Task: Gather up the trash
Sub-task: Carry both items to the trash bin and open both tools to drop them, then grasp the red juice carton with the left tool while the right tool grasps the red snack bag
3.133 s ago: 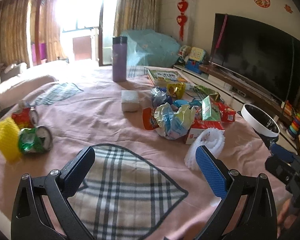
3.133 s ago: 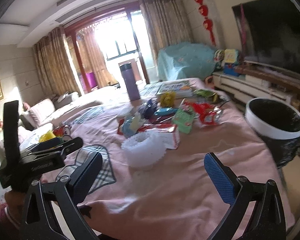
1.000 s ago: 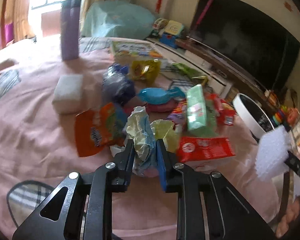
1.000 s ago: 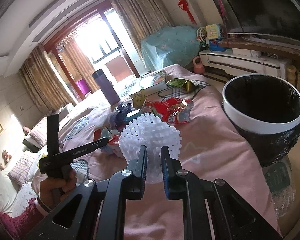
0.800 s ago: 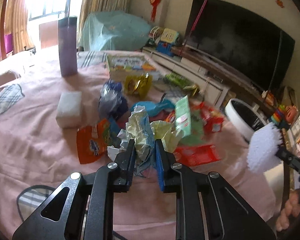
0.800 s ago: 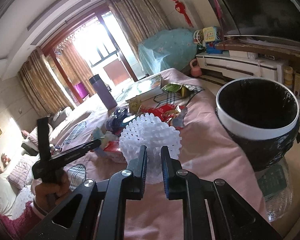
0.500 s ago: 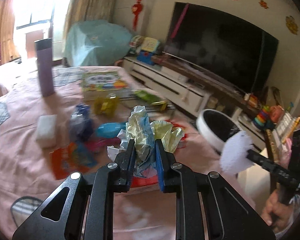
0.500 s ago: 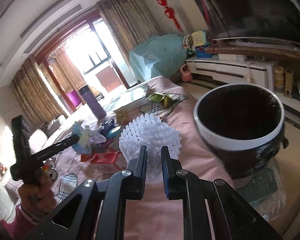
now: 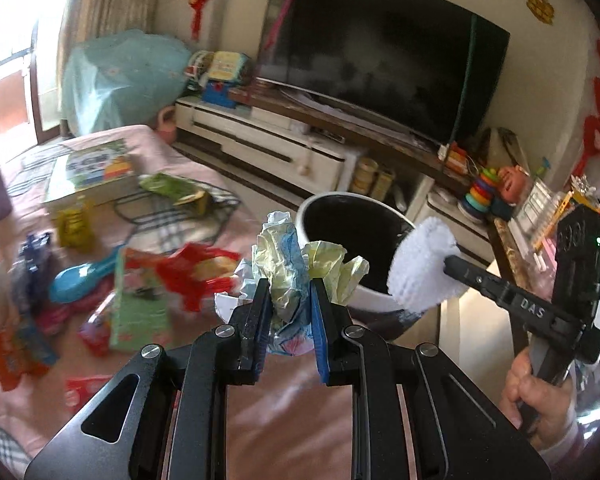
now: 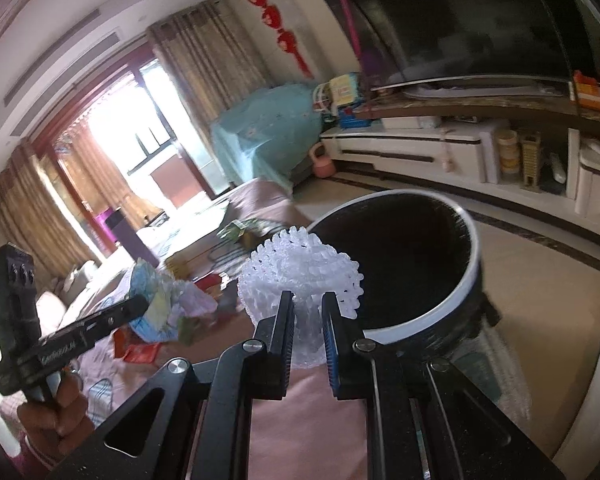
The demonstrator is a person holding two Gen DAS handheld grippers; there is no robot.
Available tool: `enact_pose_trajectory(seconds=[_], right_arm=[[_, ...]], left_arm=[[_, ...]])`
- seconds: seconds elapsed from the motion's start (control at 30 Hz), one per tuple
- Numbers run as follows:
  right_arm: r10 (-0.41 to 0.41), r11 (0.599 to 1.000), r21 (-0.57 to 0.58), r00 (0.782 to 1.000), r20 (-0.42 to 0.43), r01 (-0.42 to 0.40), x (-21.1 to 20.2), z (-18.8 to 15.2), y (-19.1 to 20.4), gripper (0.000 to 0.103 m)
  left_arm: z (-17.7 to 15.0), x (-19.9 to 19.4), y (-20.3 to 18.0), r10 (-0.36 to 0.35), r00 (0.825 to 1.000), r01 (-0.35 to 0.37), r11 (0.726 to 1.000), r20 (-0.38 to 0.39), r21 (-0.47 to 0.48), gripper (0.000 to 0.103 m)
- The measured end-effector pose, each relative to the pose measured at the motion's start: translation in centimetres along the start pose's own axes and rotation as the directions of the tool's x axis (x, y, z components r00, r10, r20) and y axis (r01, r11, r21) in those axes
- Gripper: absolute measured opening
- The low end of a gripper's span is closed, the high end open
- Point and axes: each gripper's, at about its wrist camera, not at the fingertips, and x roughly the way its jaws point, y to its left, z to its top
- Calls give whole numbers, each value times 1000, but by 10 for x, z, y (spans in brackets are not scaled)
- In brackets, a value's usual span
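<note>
My left gripper (image 9: 290, 312) is shut on a crumpled paper wad (image 9: 288, 264), yellow, blue and white, held in the air just in front of the black trash bin (image 9: 352, 240) with a white rim. My right gripper (image 10: 306, 320) is shut on a white foam fruit net (image 10: 300, 268), held beside the bin's (image 10: 404, 264) near rim. The net also shows in the left wrist view (image 9: 420, 272), at the bin's right edge. The wad also shows in the right wrist view (image 10: 160, 304).
Several wrappers and packets (image 9: 140, 280) lie on the pink tablecloth (image 9: 284, 412) to the left. A picture book (image 9: 92, 172) lies further back. A TV (image 9: 380, 68) on a low white cabinet (image 9: 268, 152) stands behind the bin. Toys (image 9: 484, 192) sit at the right.
Both grippers closed on their trash, lifted it off the table and swung right toward the bin. The bin now looms closer in both views.
</note>
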Motion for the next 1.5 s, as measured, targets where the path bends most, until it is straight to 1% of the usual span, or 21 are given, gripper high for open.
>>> enact_pose_trajectory(seconds=[0.13, 0.3, 0.4, 0.57, 0.63, 0.67, 0.7, 0.73, 0.77, 0.8, 0.83, 0.9, 0.97, 1.03, 1.07, 1.1, 1.17, 1.2, 1.23, 1.4, 1.5], right_arm=[[-35, 999, 5, 999, 1, 35, 5, 11, -15, 14], [-58, 998, 12, 998, -15, 58, 15, 23, -32, 15], [-60, 998, 16, 998, -25, 61, 20, 28, -38, 15], [-73, 997, 11, 997, -40, 73, 27, 36, -44, 15], [-73, 997, 6, 996, -50, 74, 30, 37, -45, 18], [-76, 997, 1, 996, -54, 76, 32, 38, -46, 18], [-78, 997, 0, 995, -56, 78, 34, 40, -48, 19], [-80, 997, -1, 995, -58, 80, 36, 41, -49, 19], [-85, 996, -3, 995, -62, 85, 37, 42, -50, 20], [-91, 996, -4, 994, -66, 91, 39, 42, -50, 26], [-90, 996, -3, 994, -68, 90, 39, 42, -51, 37], [-88, 996, 2, 994, -67, 89, 39, 42, -53, 47], [-86, 996, 11, 994, -66, 87, 38, 42, -54, 52], [-75, 997, 24, 995, -61, 76, 35, 41, -54, 63], [-67, 997, 29, 996, -53, 69, 32, 40, -53, 66], [-61, 998, 30, 997, -44, 62, 28, 37, -49, 72], [-50, 998, 26, 998, -29, 51, 23, 34, -43, 81], [-43, 999, 26, 999, -21, 44, 20, 31, -38, 89], [-33, 999, 26, 999, -14, 33, 17, 28, -33, 92], [11, 1000, 16, 1000, -10, -11, 12, 13, -8, 94], [35, 999, 4, 999, -26, -35, 13, 1, 10, 95]], left_arm=[[10, 19, -20, -25, 1000, 26, 1000, -14, 17, 17], [23, 43, -42, -48, 998, 50, 998, -34, 41, 18], [29, 58, -50, -46, 998, 48, 998, -49, 51, 18], [35, 83, -58, -63, 994, 66, 997, -84, 39, 19], [37, 90, -60, -63, 993, 67, 997, -95, 38, 22], [38, 93, -61, -62, 993, 66, 997, -101, 39, 27], [38, 96, -63, -64, 992, 69, 997, -109, 42, 35], [38, 97, -64, -66, 991, 71, 996, -113, 45, 39], [37, 98, -64, -62, 992, 68, 997, -114, 47, 51], [37, 97, -63, -58, 992, 64, 997, -113, 48, 61], [35, 95, -63, -56, 993, 61, 997, -105, 47, 63], [33, 91, -60, -53, 993, 58, 997, -102, 49, 64], [30, 87, -57, -48, 993, 52, 998, -104, 44, 68], [25, 78, -51, -44, 994, 47, 998, -96, 35, 71], [22, 72, -48, -39, 995, 42, 999, -89, 32, 72], [19, 66, -46, -34, 996, 37, 999, -80, 32, 74], [11, 54, -41, -21, 998, 23, 999, -64, 29, 75], [7, 47, -38, -16, 998, 18, 999, -59, 27, 76], [3, 42, -35, -14, 998, 15, 1000, -55, 25, 76], [-16, 10, -15, 2, 999, -2, 1000, -37, -2, 76], [-28, -8, -1, 16, 999, -17, 1000, -28, -16, 76]])
